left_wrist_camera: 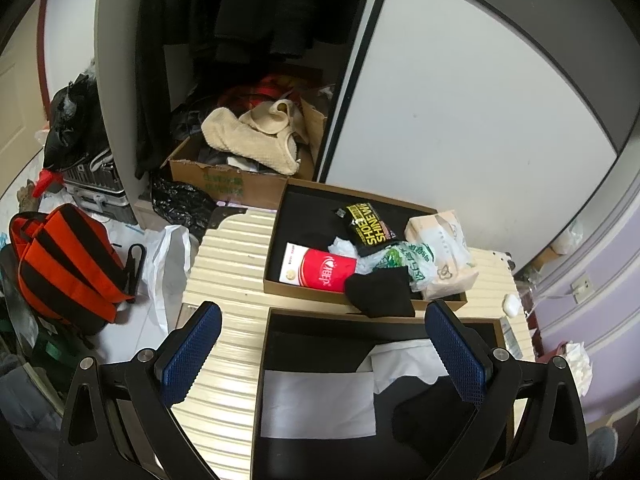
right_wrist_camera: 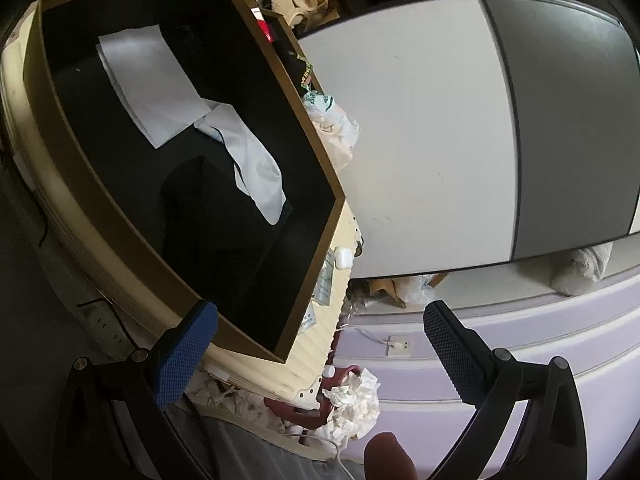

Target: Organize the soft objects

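Observation:
Two brown boxes with black linings stand on a cream ribbed suitcase [left_wrist_camera: 224,264]. The near box [left_wrist_camera: 280,316] holds a white folded cloth [left_wrist_camera: 316,404], a white garment [left_wrist_camera: 404,360] and a black cloth [left_wrist_camera: 432,412]. The far box [left_wrist_camera: 280,208] holds a red tin [left_wrist_camera: 324,270], a black "SHOE SHINE" pack [left_wrist_camera: 366,224], a green-printed plastic bag [left_wrist_camera: 412,258] and a beige tissue pack [left_wrist_camera: 444,248]. A black sock [left_wrist_camera: 380,292] hangs over its near rim. My left gripper [left_wrist_camera: 324,360] is open above the near box. My right gripper [right_wrist_camera: 320,354] is open, empty, beside the near box [right_wrist_camera: 320,152].
An open wardrobe holds dark hanging clothes and a cardboard box [left_wrist_camera: 212,176] with a cream fleece [left_wrist_camera: 256,136]. An orange-black bag [left_wrist_camera: 64,264] and white plastic bag [left_wrist_camera: 168,264] lie on the floor at left. Crumpled tissue [right_wrist_camera: 356,400] lies by a lilac bed base [right_wrist_camera: 520,340].

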Action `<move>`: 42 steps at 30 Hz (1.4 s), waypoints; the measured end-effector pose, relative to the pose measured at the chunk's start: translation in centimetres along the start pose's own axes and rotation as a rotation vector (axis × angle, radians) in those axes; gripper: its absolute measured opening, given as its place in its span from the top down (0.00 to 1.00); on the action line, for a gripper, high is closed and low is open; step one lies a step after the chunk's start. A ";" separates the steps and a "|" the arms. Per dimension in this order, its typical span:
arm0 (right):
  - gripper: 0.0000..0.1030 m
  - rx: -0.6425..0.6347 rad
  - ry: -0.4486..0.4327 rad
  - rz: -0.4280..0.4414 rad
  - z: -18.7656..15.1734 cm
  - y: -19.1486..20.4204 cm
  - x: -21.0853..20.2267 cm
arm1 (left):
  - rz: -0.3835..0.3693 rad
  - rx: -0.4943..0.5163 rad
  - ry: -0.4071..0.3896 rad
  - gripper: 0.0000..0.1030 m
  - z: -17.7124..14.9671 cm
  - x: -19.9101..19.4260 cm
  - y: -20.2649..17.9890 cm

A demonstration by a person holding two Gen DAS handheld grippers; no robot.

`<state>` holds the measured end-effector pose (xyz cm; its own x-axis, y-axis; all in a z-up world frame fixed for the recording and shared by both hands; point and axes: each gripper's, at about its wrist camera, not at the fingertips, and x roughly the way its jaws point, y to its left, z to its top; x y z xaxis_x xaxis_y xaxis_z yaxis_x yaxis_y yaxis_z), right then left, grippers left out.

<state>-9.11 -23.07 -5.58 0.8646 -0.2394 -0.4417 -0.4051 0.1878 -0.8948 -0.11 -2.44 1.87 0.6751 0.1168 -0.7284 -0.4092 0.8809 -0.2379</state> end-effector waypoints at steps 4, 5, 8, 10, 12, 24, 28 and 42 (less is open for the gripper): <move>0.01 0.017 -0.008 0.014 -0.1 -0.4 -0.3 | 0.002 0.001 0.002 0.02 0.0 0.0 0.0; 0.01 0.030 -0.007 0.018 0.0 -0.6 -0.3 | 0.002 0.000 0.001 0.02 0.0 0.0 0.0; 0.01 0.062 0.002 0.035 0.1 -1.2 0.0 | 0.002 -0.001 0.002 0.02 0.0 -0.1 0.1; 0.01 0.060 0.012 0.043 0.0 -1.1 0.2 | 0.003 0.001 0.000 0.02 0.0 -0.1 0.1; 0.01 0.052 0.012 0.046 0.0 -0.9 0.1 | 0.003 0.002 0.003 0.02 0.0 -0.1 0.1; 0.01 0.018 -0.006 0.031 0.2 -0.1 -0.1 | 0.003 0.001 0.004 0.02 0.1 -0.1 0.1; 0.01 0.031 -0.007 0.029 0.3 -0.5 -0.1 | 0.008 0.009 0.003 0.02 0.1 0.0 0.2; 0.01 0.514 0.014 0.229 0.5 -13.6 3.6 | 0.112 0.117 0.024 0.02 -1.1 1.8 -0.9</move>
<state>-0.38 -26.02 5.00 0.7663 -0.1498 -0.6248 -0.3819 0.6758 -0.6304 0.83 -3.54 0.12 0.6137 0.2073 -0.7618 -0.4058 0.9105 -0.0792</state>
